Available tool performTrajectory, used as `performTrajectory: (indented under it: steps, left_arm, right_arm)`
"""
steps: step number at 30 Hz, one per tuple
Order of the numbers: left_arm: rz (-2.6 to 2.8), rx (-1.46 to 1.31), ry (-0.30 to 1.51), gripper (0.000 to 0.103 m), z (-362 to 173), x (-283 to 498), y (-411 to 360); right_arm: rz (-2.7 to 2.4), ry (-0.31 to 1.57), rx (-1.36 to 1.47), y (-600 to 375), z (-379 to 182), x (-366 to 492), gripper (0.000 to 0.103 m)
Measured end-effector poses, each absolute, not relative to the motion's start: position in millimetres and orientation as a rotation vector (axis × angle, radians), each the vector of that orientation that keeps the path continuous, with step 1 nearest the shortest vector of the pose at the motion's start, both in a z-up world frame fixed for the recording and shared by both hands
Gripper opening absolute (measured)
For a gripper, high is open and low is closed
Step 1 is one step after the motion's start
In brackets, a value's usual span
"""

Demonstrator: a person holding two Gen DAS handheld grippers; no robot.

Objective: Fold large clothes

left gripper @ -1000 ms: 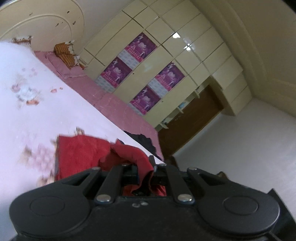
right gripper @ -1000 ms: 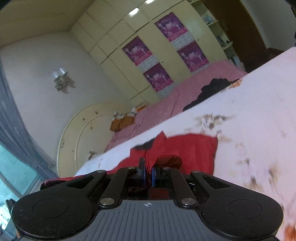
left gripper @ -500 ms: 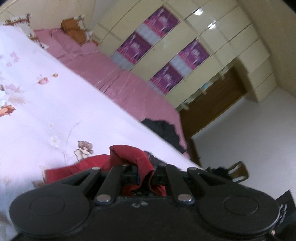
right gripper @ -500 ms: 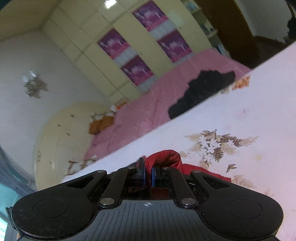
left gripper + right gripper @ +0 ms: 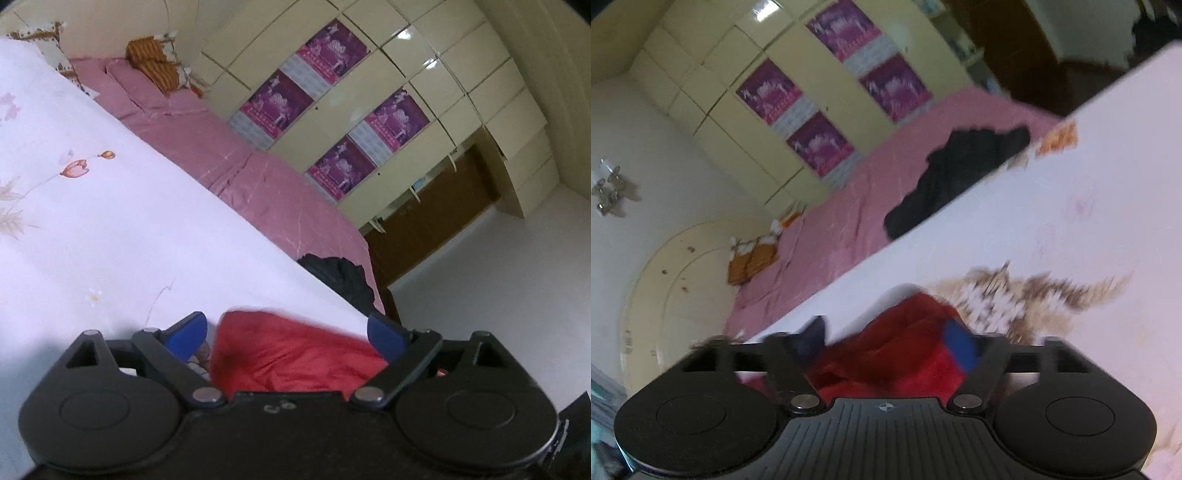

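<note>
A red garment (image 5: 291, 354) lies bunched on the white flowered bedsheet (image 5: 110, 229), right under my left gripper (image 5: 286, 332). That gripper's jaws are opening, its blue pads (image 5: 186, 332) spread wide, the cloth loose between them and touching neither. In the right wrist view the same red garment (image 5: 897, 354) is heaped between the fingers of my right gripper (image 5: 886, 343). Its jaws are opening too, and the blue pad (image 5: 958, 347) on the right stands clear of the cloth. Motion blur softens that view.
A pink bed (image 5: 236, 166) lies beyond the white sheet, with a black garment (image 5: 340, 277) heaped at its near end and striped orange pillows (image 5: 155, 66) at the head. Cream wardrobes with purple posters (image 5: 332, 110) line the far wall.
Both grippers were shut on folds of the red garment and carried it forward and down across the sheet. Now both have let go and their jaws stand apart over it.
</note>
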State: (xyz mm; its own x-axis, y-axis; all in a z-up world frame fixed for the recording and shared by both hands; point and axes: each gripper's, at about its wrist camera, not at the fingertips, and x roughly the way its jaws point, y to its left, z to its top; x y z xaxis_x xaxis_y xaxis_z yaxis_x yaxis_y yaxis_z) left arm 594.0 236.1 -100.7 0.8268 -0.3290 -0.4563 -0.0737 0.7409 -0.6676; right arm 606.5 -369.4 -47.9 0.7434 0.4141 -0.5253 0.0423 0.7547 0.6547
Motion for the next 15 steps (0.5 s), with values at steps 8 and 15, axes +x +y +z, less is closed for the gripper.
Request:
performTrajectory:
  steps: [8, 15]
  left_arm:
    - [-0.169, -0.515, 0.878, 0.068, -130.2, 623.2, 218.9]
    - [-0.190, -0.358, 0.742, 0.008, -111.7, 620.6, 196.5]
  right_arm:
    - [0.185, 0.887, 0.454, -351.4, -80.6, 626.7, 0.074]
    - [0.184, 0.864, 0.249, -322.9, -94.1, 633.1, 0.004]
